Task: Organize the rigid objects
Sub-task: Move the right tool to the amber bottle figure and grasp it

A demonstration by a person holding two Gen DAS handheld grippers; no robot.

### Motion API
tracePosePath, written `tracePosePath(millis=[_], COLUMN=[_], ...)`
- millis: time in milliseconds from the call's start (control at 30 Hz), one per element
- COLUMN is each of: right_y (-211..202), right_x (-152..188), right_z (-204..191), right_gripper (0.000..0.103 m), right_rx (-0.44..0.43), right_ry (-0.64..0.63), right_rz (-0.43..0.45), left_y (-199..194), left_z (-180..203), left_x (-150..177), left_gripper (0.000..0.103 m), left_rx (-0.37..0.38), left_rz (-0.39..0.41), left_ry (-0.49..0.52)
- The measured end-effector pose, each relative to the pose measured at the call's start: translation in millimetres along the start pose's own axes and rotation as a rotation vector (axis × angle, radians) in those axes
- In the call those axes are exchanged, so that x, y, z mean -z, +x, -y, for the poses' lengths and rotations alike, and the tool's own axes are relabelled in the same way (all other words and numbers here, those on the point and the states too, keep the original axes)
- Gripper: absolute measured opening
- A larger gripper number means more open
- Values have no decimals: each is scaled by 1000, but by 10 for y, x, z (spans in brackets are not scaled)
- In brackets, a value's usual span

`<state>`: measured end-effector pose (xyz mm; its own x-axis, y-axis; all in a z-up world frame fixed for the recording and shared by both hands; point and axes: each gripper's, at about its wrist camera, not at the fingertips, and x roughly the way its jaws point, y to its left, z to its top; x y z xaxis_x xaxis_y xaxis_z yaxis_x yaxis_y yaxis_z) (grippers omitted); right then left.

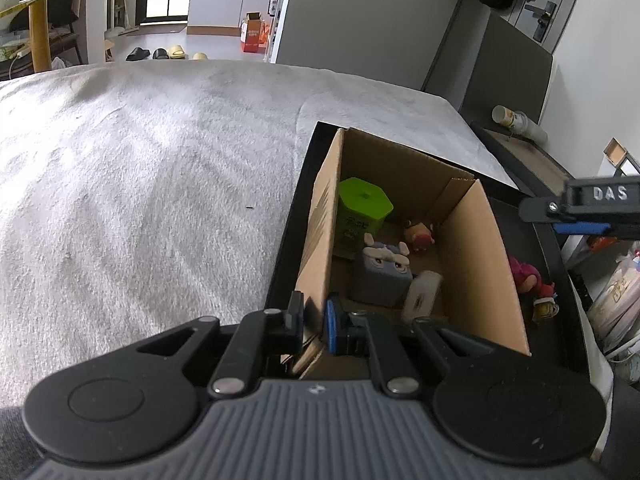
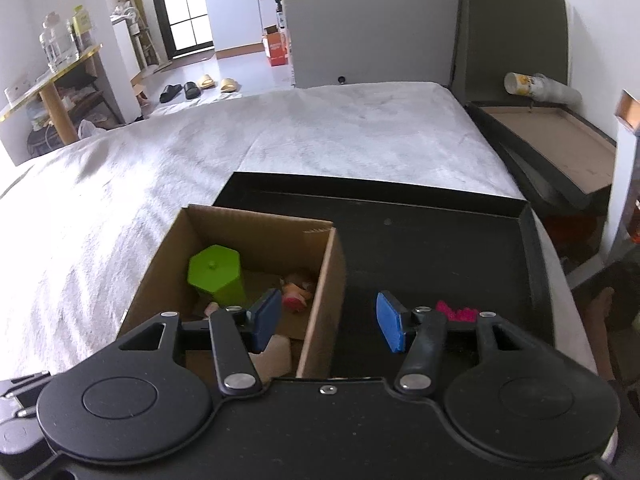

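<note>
A cardboard box stands in a black tray on the bed. Inside it are a green hexagonal container, a grey figure, a small pink figure and a white object. My left gripper is shut on the box's left wall. My right gripper is open above the box's right wall, one finger over the box, one over the tray. The green container and pink figure show there too. A magenta toy lies on the tray outside the box, also in the right wrist view.
A grey-white blanket covers the bed. A second black tray with a cardboard lining and a lying cup sit at the right by the headboard. Slippers and an orange box are on the floor beyond.
</note>
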<state>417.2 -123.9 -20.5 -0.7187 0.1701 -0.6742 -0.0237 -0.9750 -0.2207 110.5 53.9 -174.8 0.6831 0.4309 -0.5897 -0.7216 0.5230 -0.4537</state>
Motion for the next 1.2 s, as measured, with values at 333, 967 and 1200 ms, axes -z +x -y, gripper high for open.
tracePosePath(millis=[333,967,1200], right_y=[-37,-30,67], right_x=[213,472,564], right_z=[354,965,1140], right_gripper=[53,60,67], right_rx=[-4,11,17], right_ry=[21,114,133], right_rz=[-40,-68,-91], left_y=[-14,-17,-26], left_z=[10,44,76], left_x=[6,-5,-2], left_gripper=[10,9,9], left_rx=[-16,-39,-51], left_rz=[8,12,19], left_ry=[11,10,22])
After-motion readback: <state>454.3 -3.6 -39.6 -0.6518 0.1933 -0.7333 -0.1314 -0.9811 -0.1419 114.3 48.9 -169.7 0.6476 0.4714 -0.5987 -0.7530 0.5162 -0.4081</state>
